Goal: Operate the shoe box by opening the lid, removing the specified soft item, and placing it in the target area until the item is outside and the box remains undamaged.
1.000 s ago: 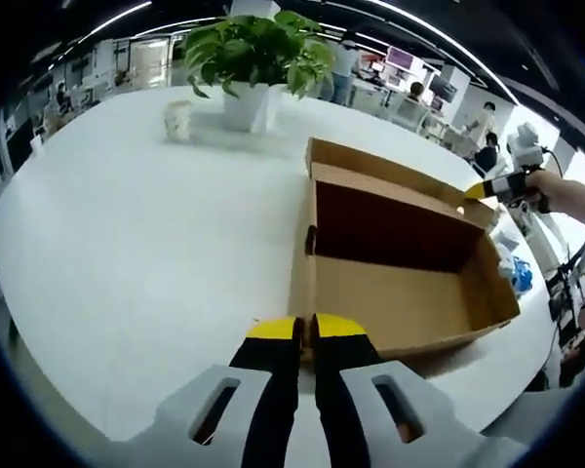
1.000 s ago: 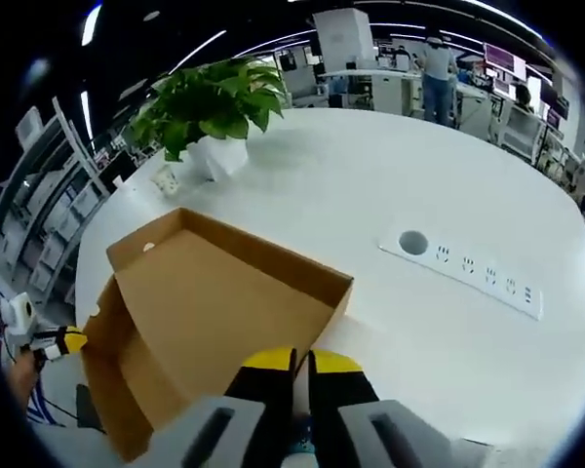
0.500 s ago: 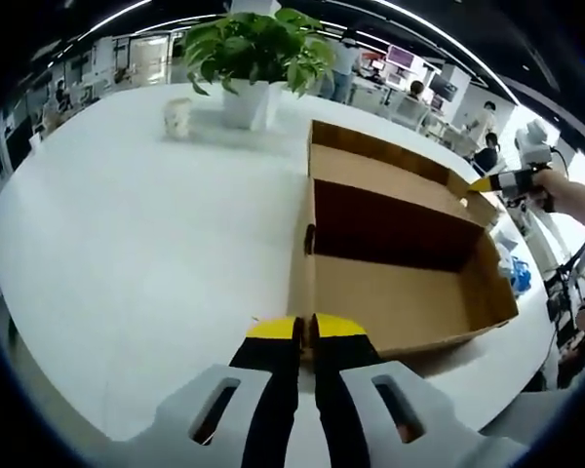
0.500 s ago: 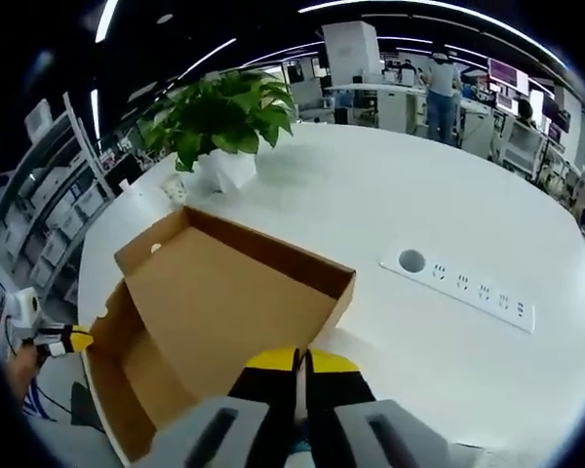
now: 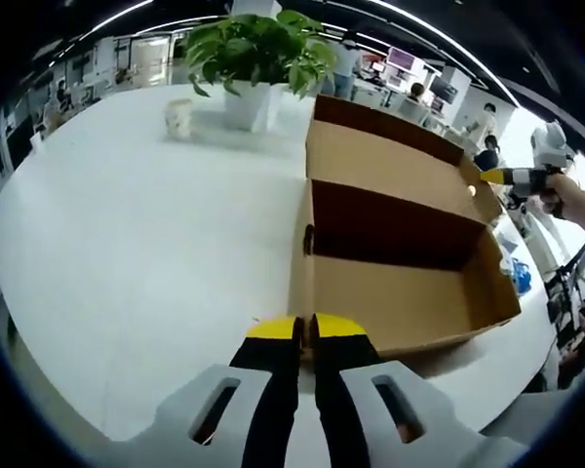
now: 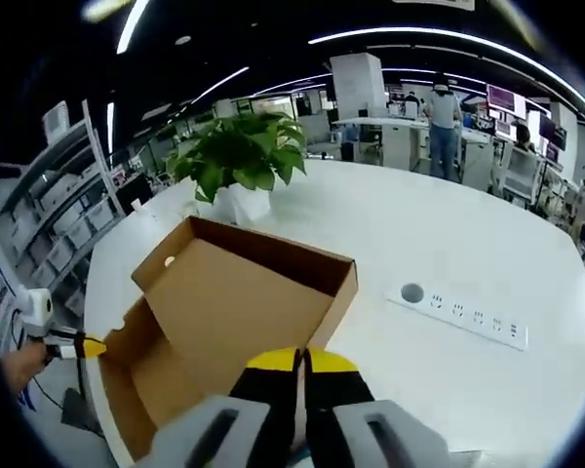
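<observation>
lid (image 5: pixel 385 161) is up higher than a sec ago: in the left gripper view it was lying back low behind the box, now it stands steeper, far edge lifted twd the plant (image 5: pixel 256 49). in the right gripper view same story, lid (image 6: pixel 236 297) tilts up more and i look down its inside face. so the opening step looks abt done imo, next is getting the soft item out. my right gripper (image 6: pixel 300 363) has jaws pressed together w/ yellow tips on the lid's near edge, looks clamped on that edge but contact pt is hidden under the tips, so that's a judgement. my left gripper (image 5: pixel 305 329) jaws also together, tips right at the box's near-left wall, seems to be pinning or gripping it, can't tell which. shoe box (image 5: pixel 400 292) sits on the white table (image 5: pixel 127 224), right of centre, plain brown cardboard, flaps + corners look clean, no tears i can see. inside: bare cardboard floor in the left gripper view, no soft item visible; far wall is in shadow so smth could hide there, can't say. a bluish thing (image 5: pixel 522 276) shows past the box's right end, too small to id. power strip (image 6: pixel 458 314) lies right of the box.
</observation>
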Demonstrator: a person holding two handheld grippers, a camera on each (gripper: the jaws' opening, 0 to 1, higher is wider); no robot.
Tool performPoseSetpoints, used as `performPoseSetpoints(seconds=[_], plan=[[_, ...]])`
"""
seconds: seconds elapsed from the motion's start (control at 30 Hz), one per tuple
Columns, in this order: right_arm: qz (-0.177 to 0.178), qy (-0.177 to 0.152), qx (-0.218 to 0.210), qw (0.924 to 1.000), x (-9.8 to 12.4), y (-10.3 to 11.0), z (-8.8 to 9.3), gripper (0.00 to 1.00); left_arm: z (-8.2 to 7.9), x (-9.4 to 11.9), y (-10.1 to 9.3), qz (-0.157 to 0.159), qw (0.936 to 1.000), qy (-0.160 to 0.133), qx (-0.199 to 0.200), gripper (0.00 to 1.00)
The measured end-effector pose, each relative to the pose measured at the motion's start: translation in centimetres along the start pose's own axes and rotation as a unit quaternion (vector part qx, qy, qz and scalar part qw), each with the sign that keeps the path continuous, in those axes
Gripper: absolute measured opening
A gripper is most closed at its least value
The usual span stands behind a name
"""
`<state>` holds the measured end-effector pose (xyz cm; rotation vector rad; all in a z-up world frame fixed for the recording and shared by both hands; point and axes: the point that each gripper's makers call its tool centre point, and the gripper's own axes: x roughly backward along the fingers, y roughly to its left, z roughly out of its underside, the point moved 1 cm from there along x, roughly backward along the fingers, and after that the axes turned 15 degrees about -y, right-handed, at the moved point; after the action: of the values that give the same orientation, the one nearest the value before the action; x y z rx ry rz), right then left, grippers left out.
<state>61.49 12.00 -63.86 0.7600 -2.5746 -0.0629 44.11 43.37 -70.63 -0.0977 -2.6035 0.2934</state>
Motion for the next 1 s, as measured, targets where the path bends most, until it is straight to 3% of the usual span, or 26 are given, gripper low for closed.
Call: performPoseSetpoints(seconds=[0.47, 1.0], plan=[[-0.015, -0.065, 0.028, 0.9974, 2.2, 2.0, -1.0, 0.0, 0.0, 0.0, -0.2, -0.001, 1.0, -0.007, 0.003, 0.02], [-0.012, -0.081, 0.029, 0.9963, 3.6, 2.8, -0.7, 0.0, 0.0, 0.0, -0.2, 0.003, 1.0, -0.008, 0.004, 0.03]])
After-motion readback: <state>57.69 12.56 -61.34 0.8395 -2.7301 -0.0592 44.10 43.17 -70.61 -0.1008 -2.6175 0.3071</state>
